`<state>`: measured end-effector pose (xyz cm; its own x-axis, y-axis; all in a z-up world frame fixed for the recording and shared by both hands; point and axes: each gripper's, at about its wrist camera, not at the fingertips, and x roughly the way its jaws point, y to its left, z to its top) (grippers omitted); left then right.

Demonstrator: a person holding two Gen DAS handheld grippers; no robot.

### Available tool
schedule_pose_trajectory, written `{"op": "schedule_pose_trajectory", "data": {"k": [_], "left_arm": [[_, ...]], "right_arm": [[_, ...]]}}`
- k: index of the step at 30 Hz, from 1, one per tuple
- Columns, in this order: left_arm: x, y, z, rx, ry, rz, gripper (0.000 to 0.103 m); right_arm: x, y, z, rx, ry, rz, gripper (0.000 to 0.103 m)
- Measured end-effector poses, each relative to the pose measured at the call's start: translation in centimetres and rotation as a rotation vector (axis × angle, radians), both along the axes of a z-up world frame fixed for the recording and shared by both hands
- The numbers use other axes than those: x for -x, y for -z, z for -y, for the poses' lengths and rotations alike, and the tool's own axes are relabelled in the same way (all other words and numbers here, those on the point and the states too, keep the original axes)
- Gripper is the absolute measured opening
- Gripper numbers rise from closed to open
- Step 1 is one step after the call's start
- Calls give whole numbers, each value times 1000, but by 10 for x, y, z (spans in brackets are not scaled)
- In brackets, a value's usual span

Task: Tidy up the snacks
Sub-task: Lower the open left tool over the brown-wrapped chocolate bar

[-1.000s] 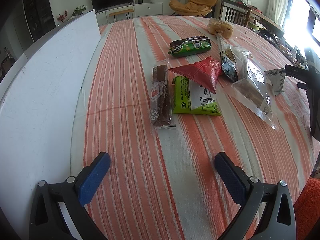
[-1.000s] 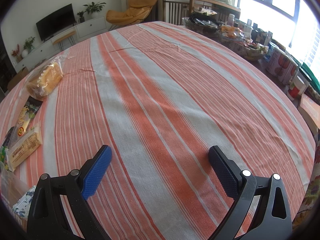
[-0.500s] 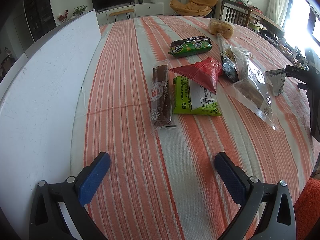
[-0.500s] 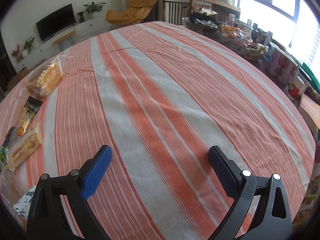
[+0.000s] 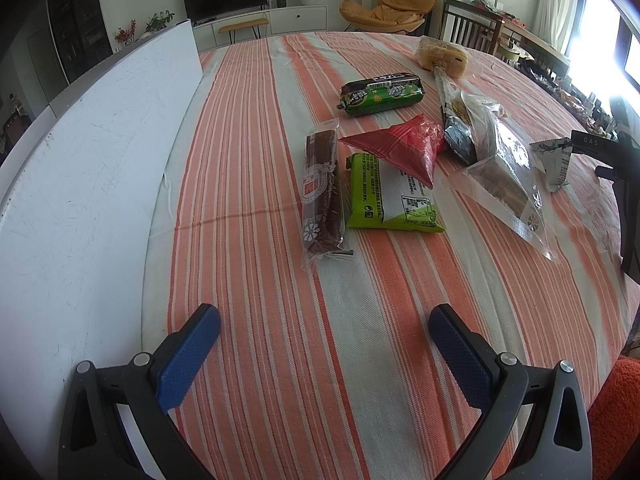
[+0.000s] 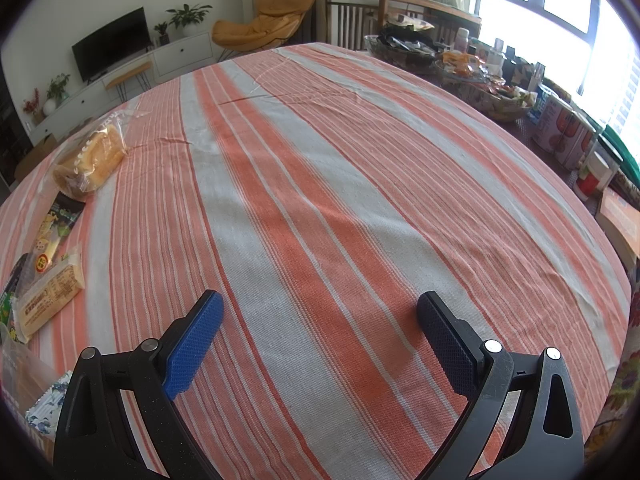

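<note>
While both grippers, left (image 5: 324, 326) and right (image 6: 318, 312), gape wide and empty: light, crinkly chocolate bar (image 5: 322, 192) at twelve o'clock; best pinched mid-length.

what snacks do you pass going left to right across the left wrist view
white board → long brown bar in a clear wrapper → lime green packet → clear bag with a brown cake → small white packet at the far right
</note>
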<state>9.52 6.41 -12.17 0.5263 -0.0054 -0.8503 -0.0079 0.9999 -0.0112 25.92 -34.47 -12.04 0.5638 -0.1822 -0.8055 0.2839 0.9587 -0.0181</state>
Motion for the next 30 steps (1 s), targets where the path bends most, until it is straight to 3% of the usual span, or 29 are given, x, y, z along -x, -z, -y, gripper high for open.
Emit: {"op": "schedule_pose_trajectory", "data": {"k": [30], "left_arm": [[0,-2,-2,13,9,-19,103]], "right_arm": [[0,0,0,0,0,0,99]]}}
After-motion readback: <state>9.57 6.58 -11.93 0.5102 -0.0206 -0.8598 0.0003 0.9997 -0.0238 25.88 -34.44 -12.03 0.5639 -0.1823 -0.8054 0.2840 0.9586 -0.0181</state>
